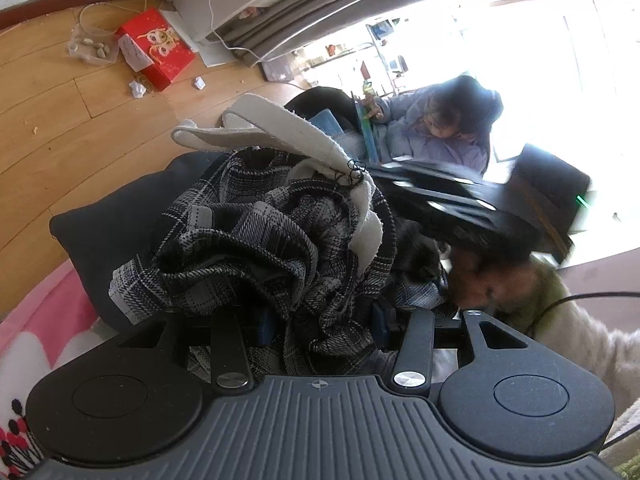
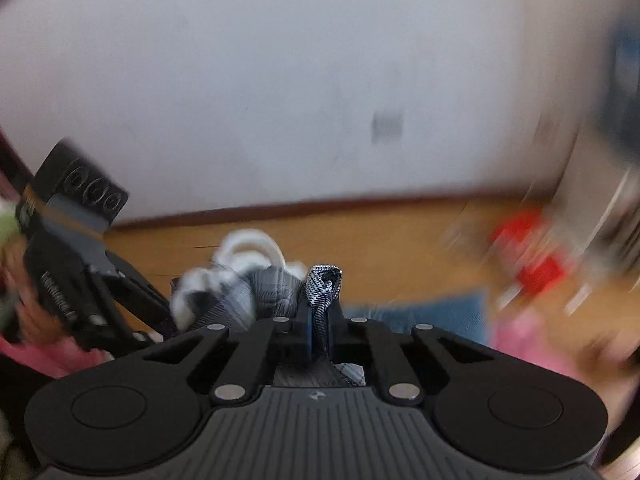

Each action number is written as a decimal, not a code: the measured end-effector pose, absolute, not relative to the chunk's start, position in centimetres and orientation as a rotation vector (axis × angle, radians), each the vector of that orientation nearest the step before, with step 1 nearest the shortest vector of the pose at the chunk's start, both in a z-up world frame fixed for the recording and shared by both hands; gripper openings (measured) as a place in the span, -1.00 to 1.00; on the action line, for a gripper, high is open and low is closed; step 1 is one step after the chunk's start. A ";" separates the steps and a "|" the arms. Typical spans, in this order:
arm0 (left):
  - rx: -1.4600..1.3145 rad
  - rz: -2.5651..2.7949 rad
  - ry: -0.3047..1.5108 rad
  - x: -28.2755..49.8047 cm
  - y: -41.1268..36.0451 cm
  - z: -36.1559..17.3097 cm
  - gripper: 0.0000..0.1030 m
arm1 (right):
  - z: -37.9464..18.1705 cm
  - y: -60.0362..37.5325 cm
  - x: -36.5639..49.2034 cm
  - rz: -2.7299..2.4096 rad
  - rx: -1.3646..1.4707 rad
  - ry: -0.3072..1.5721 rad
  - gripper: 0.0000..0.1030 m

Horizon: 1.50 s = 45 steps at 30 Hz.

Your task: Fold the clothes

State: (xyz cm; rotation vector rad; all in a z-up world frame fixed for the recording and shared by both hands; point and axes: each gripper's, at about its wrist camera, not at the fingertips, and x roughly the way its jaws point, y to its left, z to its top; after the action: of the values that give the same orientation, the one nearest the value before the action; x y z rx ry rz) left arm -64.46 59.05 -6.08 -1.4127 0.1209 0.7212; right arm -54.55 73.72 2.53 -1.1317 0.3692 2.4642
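Observation:
A grey-and-black plaid garment (image 1: 248,248) with white lining strips (image 1: 280,128) is bunched up right in front of the left wrist camera. My left gripper (image 1: 320,320) is shut on it: cloth fills the gap between the blue pads (image 1: 264,326) and piles up above them. The right gripper's body (image 1: 460,204) shows as a blurred black shape against the bundle's right side. In the right wrist view my right gripper (image 2: 320,312) is shut on a narrow fold of the same plaid cloth (image 2: 324,286). The rest of the garment (image 2: 248,288) and the left gripper's body (image 2: 76,264) lie to its left.
Under the bundle lies a dark cushion (image 1: 108,232) on a pink blanket (image 1: 44,316). On the wooden floor (image 1: 60,120) stand a red gift bag (image 1: 160,52) and a clear tub (image 1: 94,48). A person in a pale jacket (image 1: 432,136) sits beyond the garment.

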 end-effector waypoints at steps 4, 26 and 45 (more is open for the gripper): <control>-1.426 0.724 0.113 -64.5 59.2 -6.2 -0.10 | 4.9 69.8 -55.9 2.296 -1.080 -0.145 -0.84; -1.451 0.764 0.142 -64.3 59.4 -5.3 -0.10 | 5.5 74.8 -41.0 2.023 -0.775 0.746 -0.20; -1.949 0.600 -0.117 -65.6 65.7 -5.6 -0.06 | 6.6 61.9 -39.9 2.083 -0.679 0.972 -0.17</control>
State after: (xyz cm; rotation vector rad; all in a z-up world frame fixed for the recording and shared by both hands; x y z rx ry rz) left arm -65.63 65.69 -5.59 -1.9487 -0.1165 0.6004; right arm -39.92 61.93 6.59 -0.6790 0.9719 2.0831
